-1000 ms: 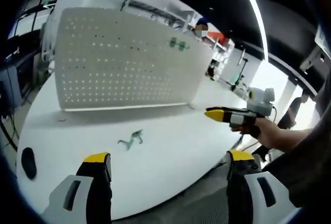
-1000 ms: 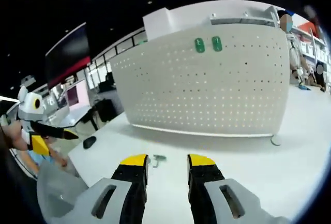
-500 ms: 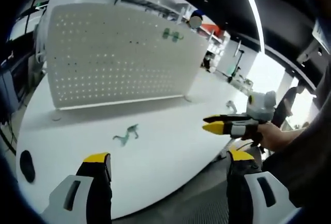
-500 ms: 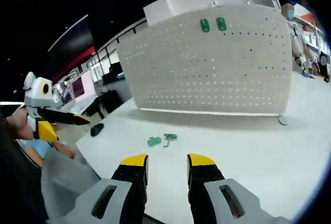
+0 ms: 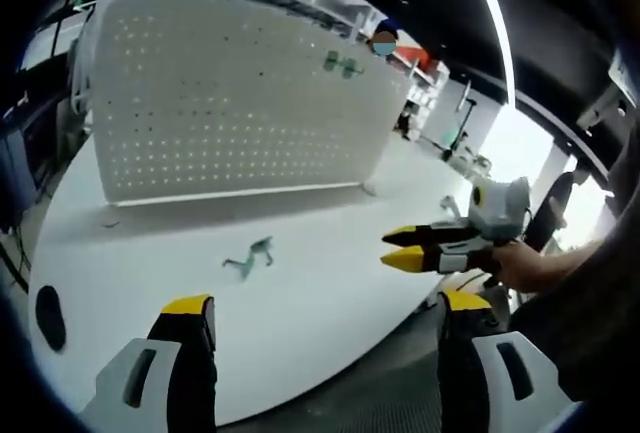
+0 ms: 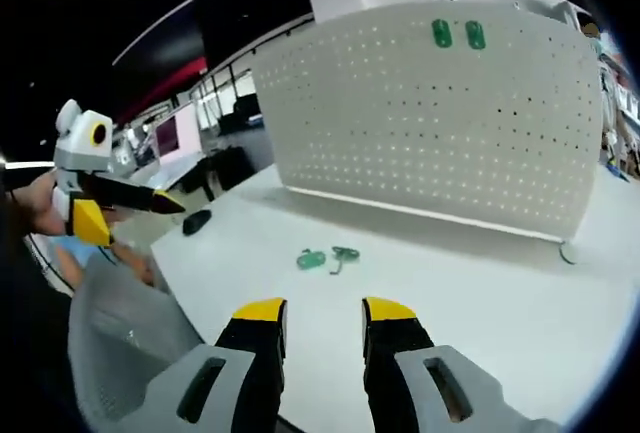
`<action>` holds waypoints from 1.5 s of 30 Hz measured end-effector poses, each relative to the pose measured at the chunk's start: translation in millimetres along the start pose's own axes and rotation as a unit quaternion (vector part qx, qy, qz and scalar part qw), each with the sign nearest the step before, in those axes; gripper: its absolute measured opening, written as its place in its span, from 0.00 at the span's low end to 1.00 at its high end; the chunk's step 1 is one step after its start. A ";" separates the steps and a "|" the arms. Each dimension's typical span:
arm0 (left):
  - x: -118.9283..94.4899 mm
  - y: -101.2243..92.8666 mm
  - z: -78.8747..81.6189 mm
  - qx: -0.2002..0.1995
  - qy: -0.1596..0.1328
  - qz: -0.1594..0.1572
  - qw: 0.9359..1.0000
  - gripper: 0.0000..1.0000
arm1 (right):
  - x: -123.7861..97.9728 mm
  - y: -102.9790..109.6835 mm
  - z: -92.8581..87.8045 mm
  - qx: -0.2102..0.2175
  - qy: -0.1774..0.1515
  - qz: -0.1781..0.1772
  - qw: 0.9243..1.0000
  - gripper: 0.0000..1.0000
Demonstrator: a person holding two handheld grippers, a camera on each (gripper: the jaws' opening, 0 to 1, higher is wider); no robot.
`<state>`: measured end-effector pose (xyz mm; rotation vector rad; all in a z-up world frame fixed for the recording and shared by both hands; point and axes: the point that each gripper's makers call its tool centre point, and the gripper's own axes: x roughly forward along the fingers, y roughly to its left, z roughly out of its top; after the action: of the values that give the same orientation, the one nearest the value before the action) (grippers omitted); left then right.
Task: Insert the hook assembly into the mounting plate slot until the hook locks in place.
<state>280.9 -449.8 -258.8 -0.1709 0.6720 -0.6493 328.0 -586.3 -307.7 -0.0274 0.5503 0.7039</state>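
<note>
In my left gripper view, my left gripper (image 5: 325, 318) holds nothing, its yellow-tipped jaws spread wide at the bottom of the frame. Between them and a little above centre-left, the green hook assembly (image 5: 250, 254) lies on the white table (image 5: 330, 243), apart from everything else. Behind it, across the upper left, stands the white pegboard (image 5: 230, 103), with two green pieces (image 5: 343, 64) mounted near its top right. A dark oval object (image 5: 49, 315) (I cannot tell what it is) sits at the table's lower-left edge. The right gripper (image 5: 405, 249) enters from the right, held in a hand (image 5: 525, 265), its jaws slightly parted and empty.

In my right gripper view, those jaws rise from the bottom with a gap and nothing in it; the hook assembly (image 6: 329, 257) lies just above them at centre
</note>
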 end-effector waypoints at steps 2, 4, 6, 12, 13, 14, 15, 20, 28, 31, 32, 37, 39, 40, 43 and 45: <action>0.2 1.9 -0.8 -0.002 0.001 0.001 1.000 0.93 | 6.6 1.8 -0.7 -0.004 0.006 0.007 1.000 0.29; 0.8 3.8 -1.7 -0.005 0.002 0.001 1.000 0.93 | 14.0 4.3 -2.4 -0.020 0.017 0.018 0.999 0.29; 1.1 4.9 -2.3 -0.007 0.002 0.001 1.000 0.93 | 22.3 6.3 -2.1 -0.025 0.023 0.027 0.999 0.29; 3.1 9.5 -5.0 -0.014 0.006 0.003 1.000 0.93 | 46.6 11.5 15.8 -0.030 0.020 0.050 0.998 0.29; 3.1 9.9 -5.2 -0.015 0.006 0.004 1.000 0.93 | 50.2 11.9 18.0 -0.031 0.019 0.052 0.998 0.29; 3.5 10.4 -5.4 -0.017 0.007 0.003 1.000 0.93 | 56.7 11.8 20.1 -0.034 0.020 0.056 0.998 0.29; 3.6 11.0 -5.6 -0.017 0.007 0.003 1.000 0.93 | 60.9 11.2 20.6 -0.039 0.023 0.058 0.997 0.29; 3.5 16.5 -6.0 -0.018 0.010 0.005 1.000 0.93 | 85.7 10.0 24.8 -0.067 0.038 0.074 0.994 0.29; 2.3 24.3 -6.4 -0.023 0.014 0.010 1.000 0.93 | 117.2 1.6 22.2 -0.100 0.064 0.087 0.989 0.29; 2.5 26.9 -7.2 -0.027 0.015 0.012 0.999 0.93 | 127.4 -3.1 15.9 -0.114 0.082 0.092 0.986 0.29; 2.7 27.4 -7.6 -0.028 0.016 0.011 0.999 0.93 | 131.5 -5.2 13.4 -0.119 0.089 0.094 0.984 0.29; 3.9 29.7 -7.7 -0.031 0.020 0.012 0.999 0.93 | 146.4 -13.6 8.4 -0.133 0.107 0.096 0.981 0.29; 4.4 31.0 -7.2 -0.032 0.021 0.012 0.999 0.93 | 152.3 -16.5 4.7 -0.137 0.119 0.099 0.978 0.29; 4.6 31.3 -7.1 -0.032 0.021 0.012 0.999 0.93 | 155.2 -17.7 2.9 -0.139 0.124 0.100 0.977 0.29; 5.3 32.5 -7.1 -0.032 0.024 0.011 0.999 0.93 | 163.1 -22.8 0.3 -0.149 0.130 0.099 0.975 0.28; 5.7 33.5 -7.0 -0.033 0.025 0.011 0.999 0.93 | 167.5 -25.8 -2.6 -0.149 0.139 0.100 0.974 0.27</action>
<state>296.7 -426.4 -278.9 -0.2077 0.7427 -0.6122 447.7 -504.9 -395.8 -0.3602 0.7174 0.9848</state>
